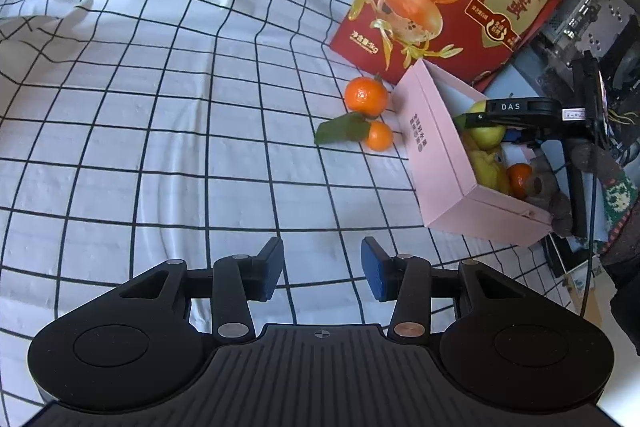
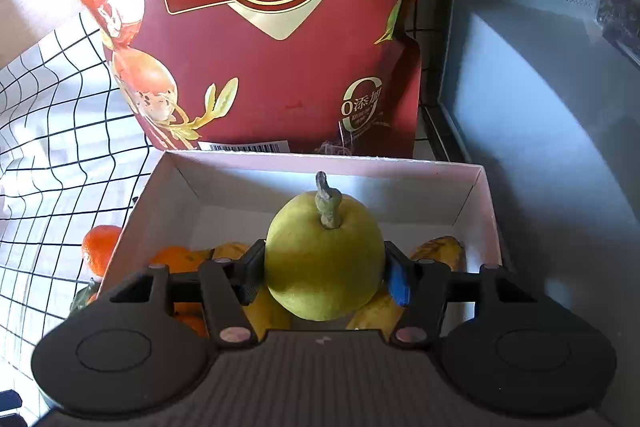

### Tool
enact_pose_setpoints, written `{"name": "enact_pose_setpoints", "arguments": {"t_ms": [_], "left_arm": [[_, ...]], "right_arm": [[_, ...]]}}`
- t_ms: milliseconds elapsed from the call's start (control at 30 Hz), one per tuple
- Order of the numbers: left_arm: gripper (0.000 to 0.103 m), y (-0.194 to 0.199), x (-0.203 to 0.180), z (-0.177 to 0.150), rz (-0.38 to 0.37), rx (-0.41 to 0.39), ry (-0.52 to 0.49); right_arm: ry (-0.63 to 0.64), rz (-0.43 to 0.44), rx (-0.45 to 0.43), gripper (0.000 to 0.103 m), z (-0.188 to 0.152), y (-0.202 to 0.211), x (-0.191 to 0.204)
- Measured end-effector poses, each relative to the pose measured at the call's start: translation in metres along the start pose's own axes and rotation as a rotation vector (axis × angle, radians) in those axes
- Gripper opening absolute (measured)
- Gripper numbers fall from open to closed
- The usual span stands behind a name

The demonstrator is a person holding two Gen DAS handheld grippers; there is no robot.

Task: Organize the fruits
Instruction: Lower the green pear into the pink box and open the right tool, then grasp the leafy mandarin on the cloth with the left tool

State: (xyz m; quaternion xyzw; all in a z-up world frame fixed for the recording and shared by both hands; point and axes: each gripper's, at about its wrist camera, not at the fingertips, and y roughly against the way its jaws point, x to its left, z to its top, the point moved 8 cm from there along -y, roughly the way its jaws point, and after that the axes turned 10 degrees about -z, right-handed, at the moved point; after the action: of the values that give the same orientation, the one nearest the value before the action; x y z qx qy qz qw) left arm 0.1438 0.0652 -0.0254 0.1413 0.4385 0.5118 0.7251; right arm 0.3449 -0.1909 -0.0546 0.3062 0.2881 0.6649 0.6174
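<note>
My right gripper [image 2: 323, 277] is shut on a yellow-green pear [image 2: 323, 263], stem up, held over the open pink box [image 2: 476, 195]. In the box lie bananas [image 2: 438, 249] and a tangerine [image 2: 176, 259]. The left wrist view shows the same pink box [image 1: 436, 163] from the side, with the pear [image 1: 486, 135] in the right gripper [image 1: 480, 121] above bananas and a tangerine [image 1: 520, 177]. Two tangerines [image 1: 366, 95] [image 1: 379, 135], one with a green leaf [image 1: 340, 129], lie on the cloth left of the box. My left gripper [image 1: 322, 269] is open over bare cloth, well short of them.
A white tablecloth with a black grid [image 1: 160, 107] covers the table. A tall red food bag [image 2: 256, 27] stands right behind the box. Dark equipment and cables [image 1: 592, 27] crowd the right side. A grey surface [image 2: 540, 147] lies right of the box.
</note>
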Motion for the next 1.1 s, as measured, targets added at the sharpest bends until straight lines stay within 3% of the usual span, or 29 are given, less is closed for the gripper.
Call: {"name": "enact_pose_setpoints", "arguments": {"t_ms": [200, 433, 633, 800, 933, 1100], "left_arm": [[0.047, -0.005, 0.001, 0.0, -0.01, 0.004, 0.005], [0.047, -0.015, -0.008, 0.007, -0.04, 0.019, -0.018], [0.047, -0.041, -0.023, 0.054, -0.063, 0.004, -0.128], [0.047, -0.083, -0.036, 0.108, -0.036, -0.003, -0.233], [0.047, -0.124, -0.045, 0.138, -0.008, 0.05, -0.245], [0.048, -0.156, -0.044, 0.14, 0.065, 0.141, -0.267]], "right_arm": [[0.027, 0.022, -0.061, 0.069, 0.001, 0.029, 0.0], [0.075, -0.004, -0.13, 0.069, -0.019, 0.072, -0.001], [0.168, -0.055, -0.227, 0.069, -0.058, 0.125, 0.005], [0.208, -0.029, -0.242, 0.069, -0.084, 0.155, 0.013], [0.231, -0.02, -0.226, 0.069, -0.104, 0.164, 0.026], [0.26, -0.043, -0.22, 0.069, -0.13, 0.172, 0.026]]}}
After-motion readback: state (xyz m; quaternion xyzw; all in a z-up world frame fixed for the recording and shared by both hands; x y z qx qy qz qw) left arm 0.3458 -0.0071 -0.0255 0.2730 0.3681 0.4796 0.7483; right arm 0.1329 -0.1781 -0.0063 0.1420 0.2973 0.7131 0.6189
